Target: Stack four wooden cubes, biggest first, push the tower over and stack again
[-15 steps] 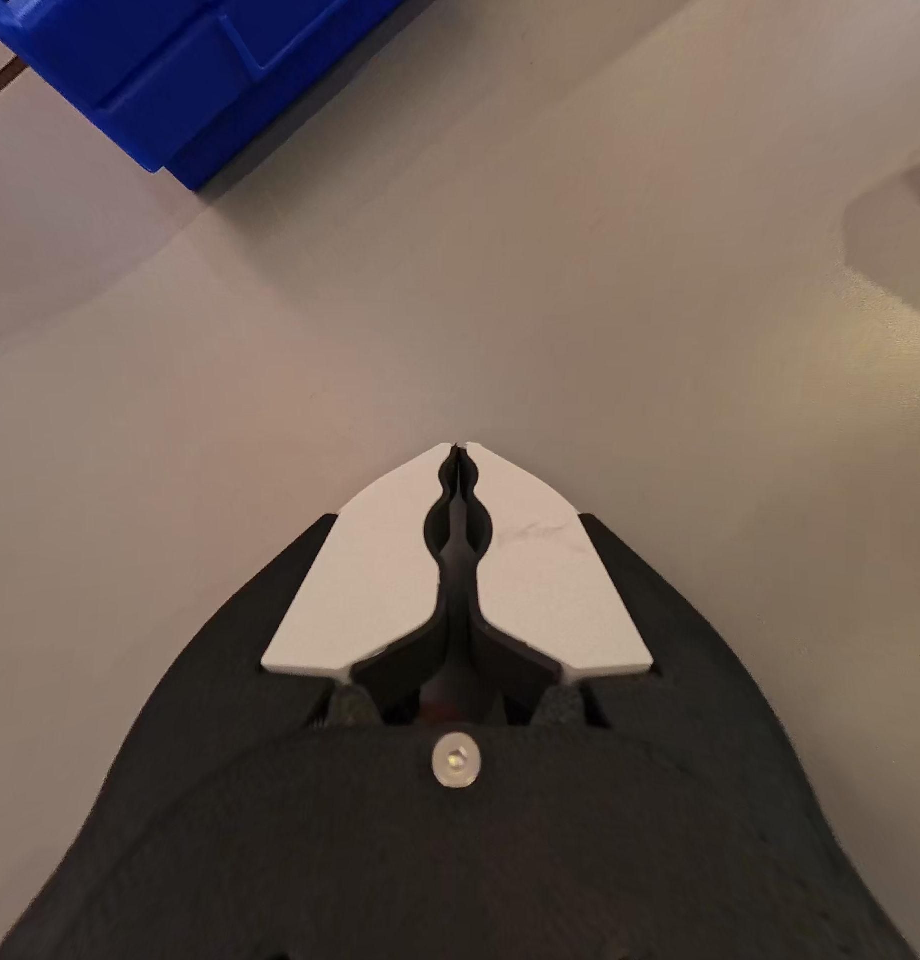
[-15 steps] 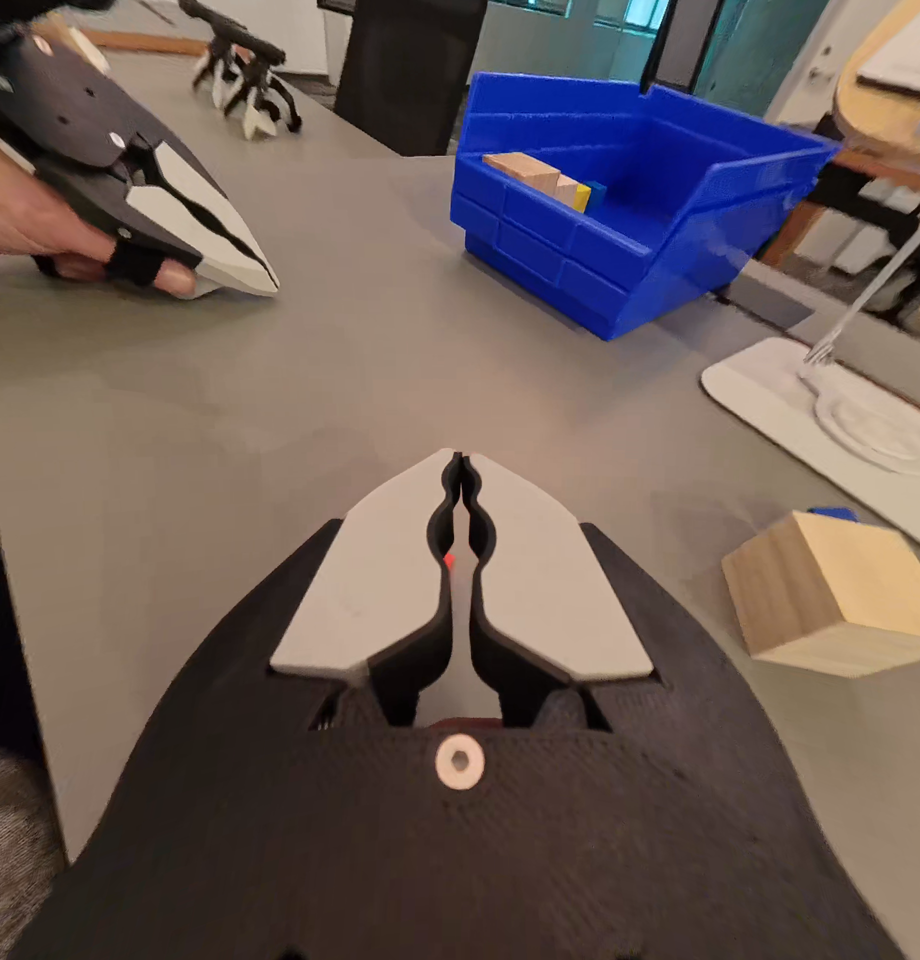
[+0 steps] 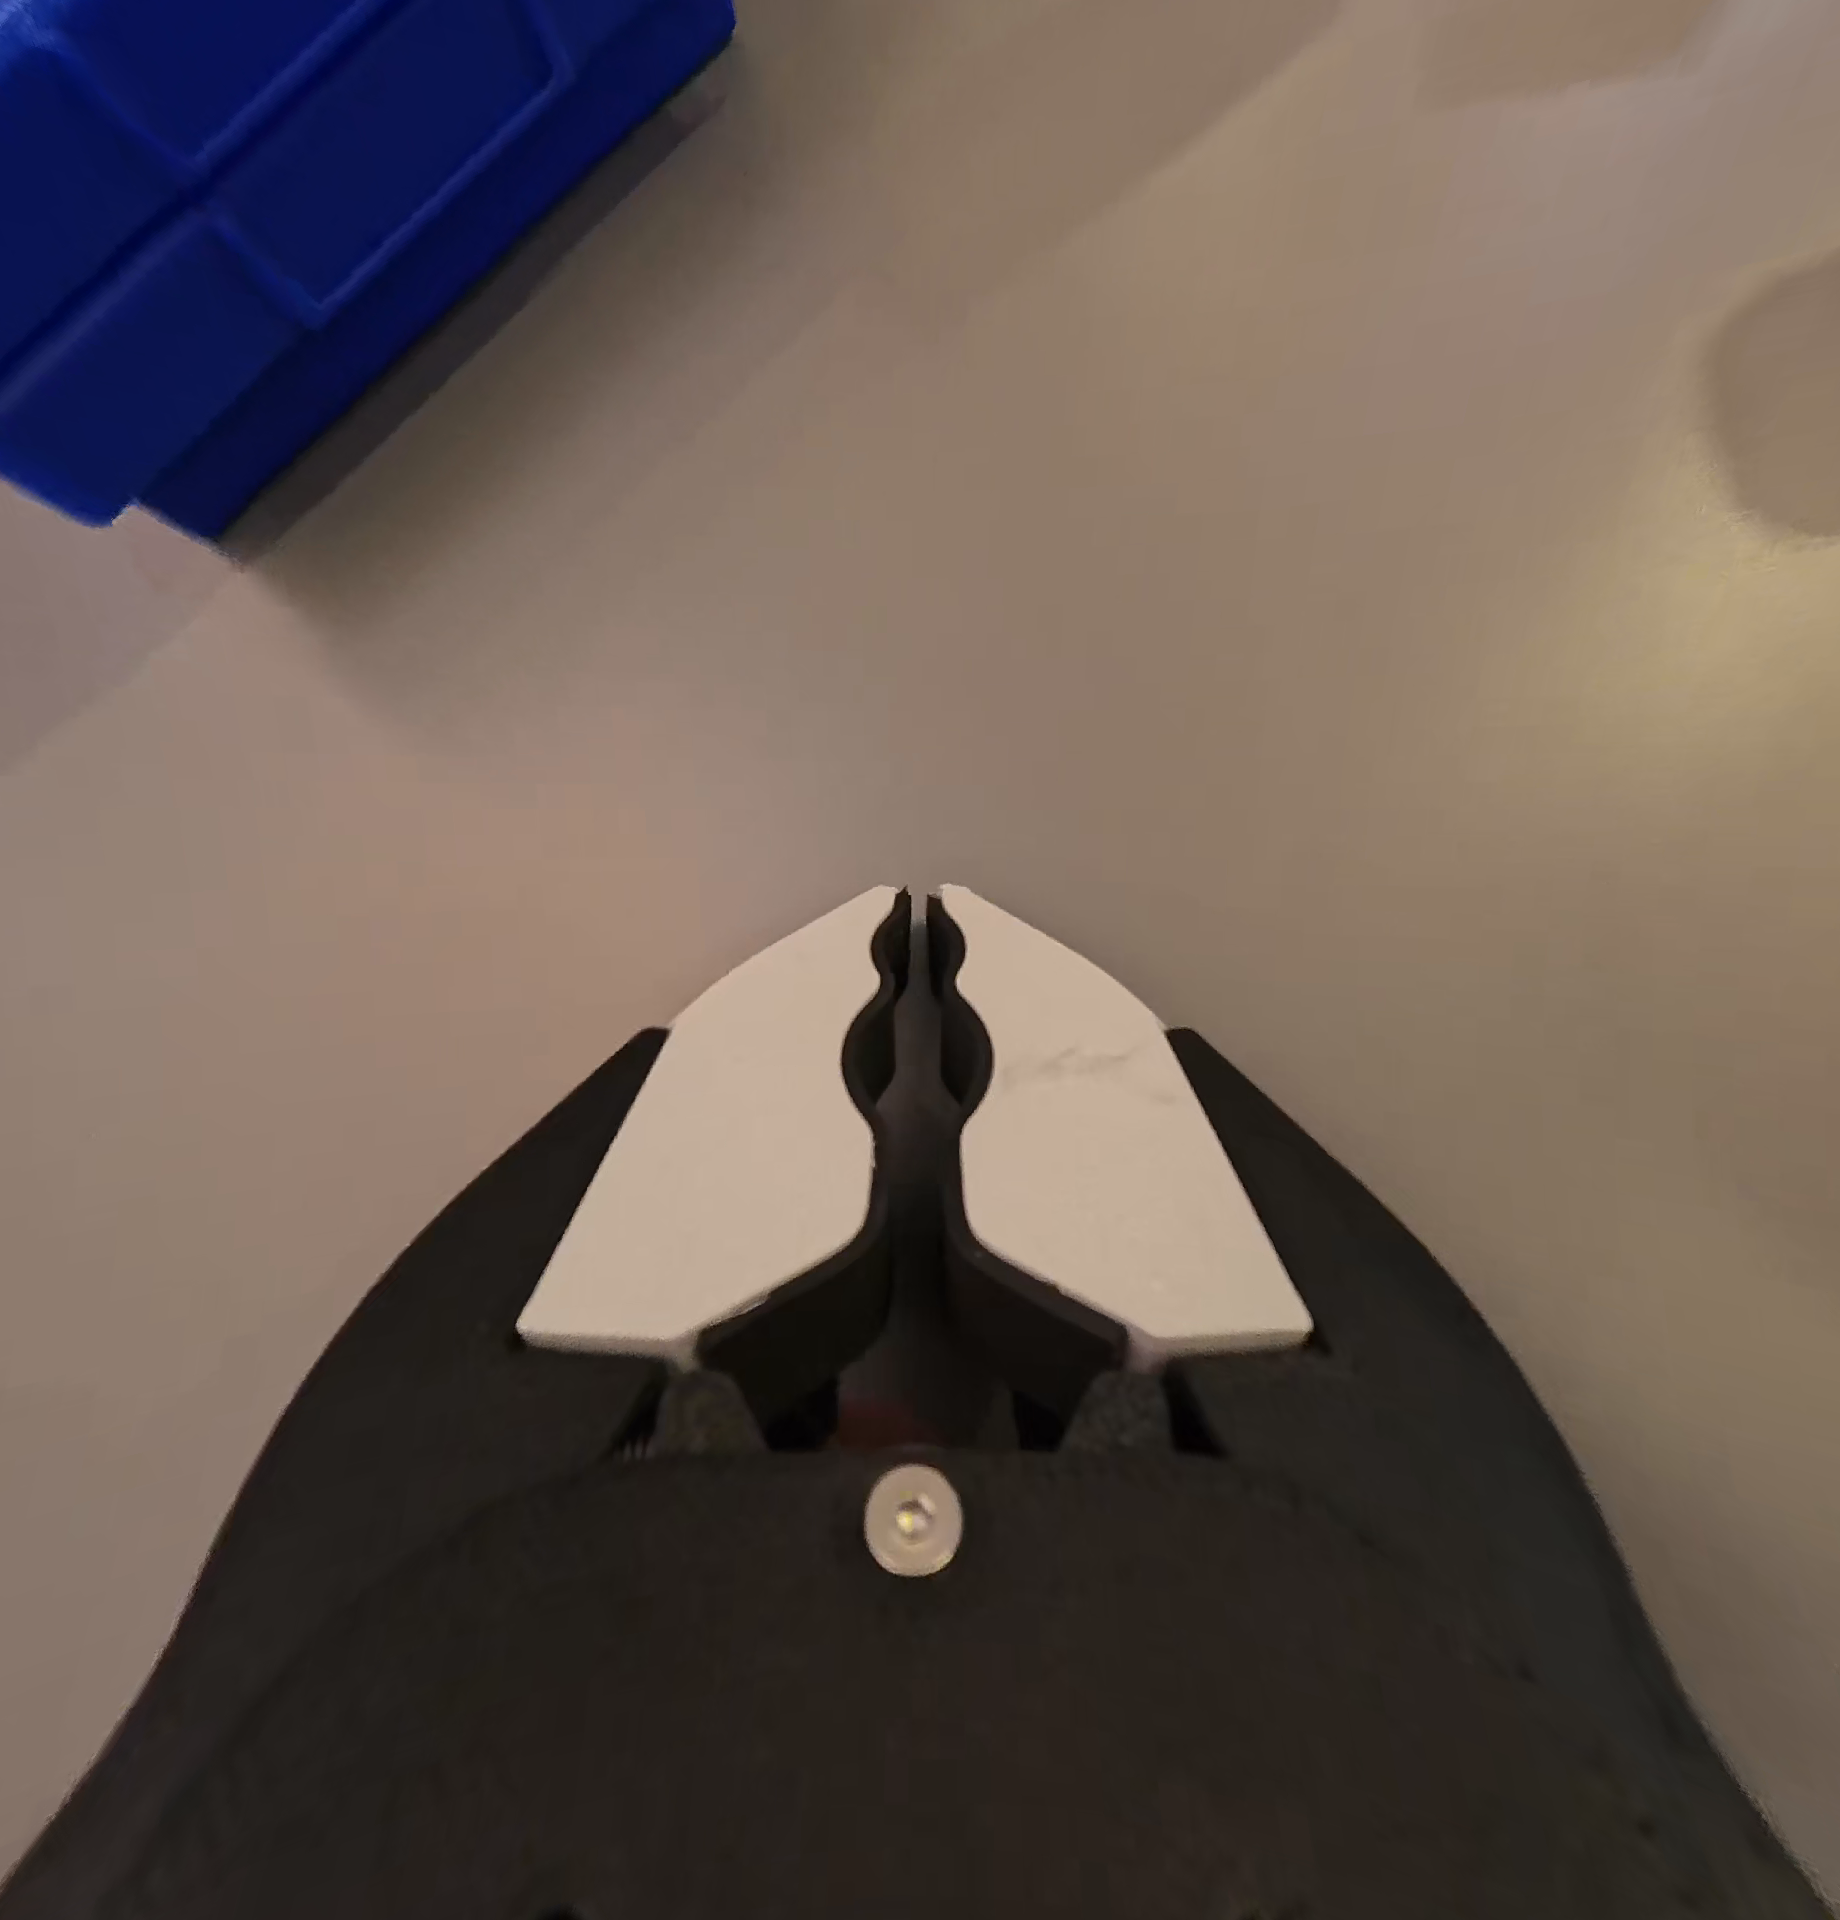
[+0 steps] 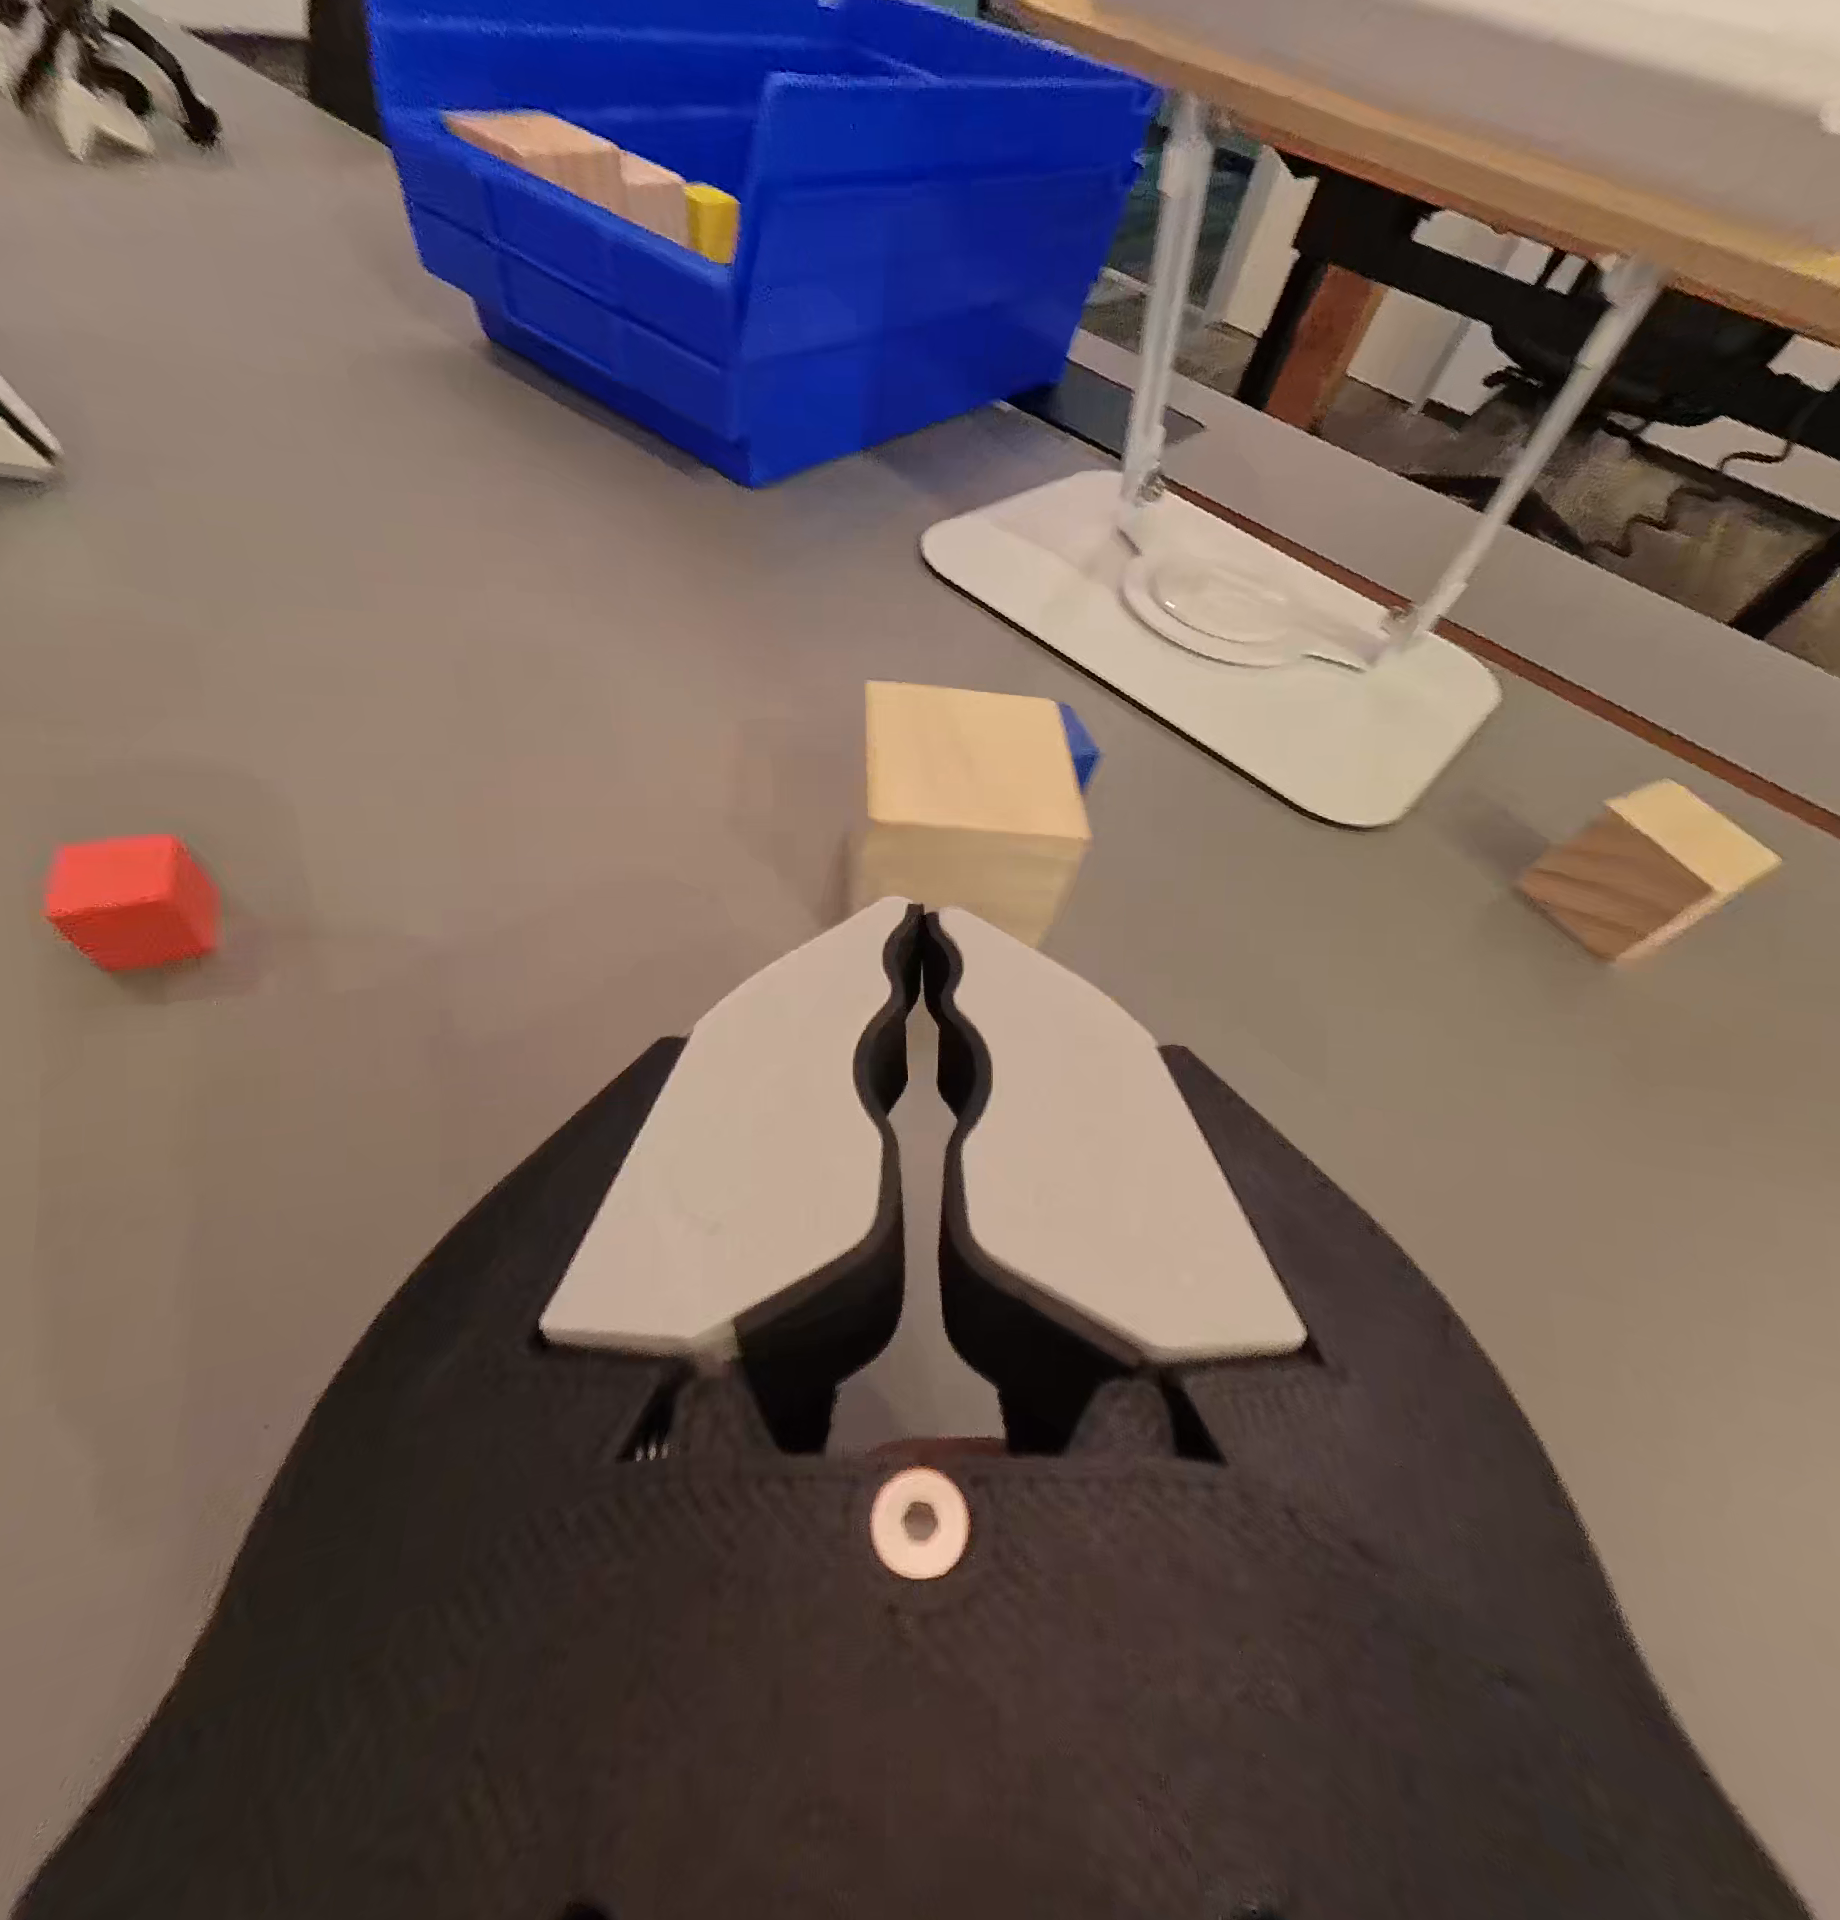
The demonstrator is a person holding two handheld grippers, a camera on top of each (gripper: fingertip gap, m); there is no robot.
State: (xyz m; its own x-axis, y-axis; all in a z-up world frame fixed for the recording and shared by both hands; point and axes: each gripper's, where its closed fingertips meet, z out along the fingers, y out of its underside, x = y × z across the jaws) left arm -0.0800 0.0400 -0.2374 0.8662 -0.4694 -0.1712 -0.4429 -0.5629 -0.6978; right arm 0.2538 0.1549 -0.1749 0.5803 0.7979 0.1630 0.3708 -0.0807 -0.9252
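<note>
My right gripper (image 4: 918,912) is shut and empty, its tips just in front of a large pale wooden cube (image 4: 968,790) on the grey table. A small blue cube (image 4: 1080,740) peeks out behind that cube's right side. A medium wooden cube (image 4: 1648,871) lies tilted to the right. A small red cube (image 4: 131,900) lies to the left. My left gripper (image 3: 918,894) is shut and empty over bare table; its white tip also shows at the left edge of the right wrist view (image 4: 2,436).
A blue bin (image 4: 770,208) at the back holds wooden blocks and a yellow one; its corner shows in the left wrist view (image 3: 251,239). A white lamp base (image 4: 1217,644) with thin legs stands at the right. A spare gripper (image 4: 85,73) lies at the far left. The gap from one gripper's tips to the other's is roughly 35 cm. About 5 cm separates my right fingertips from the large pale wooden cube (image 4: 968,790).
My right gripper has swung right, so the large wooden cube is now dead ahead and the red and medium cubes have come into view. My left gripper has shifted slightly toward the bin.
</note>
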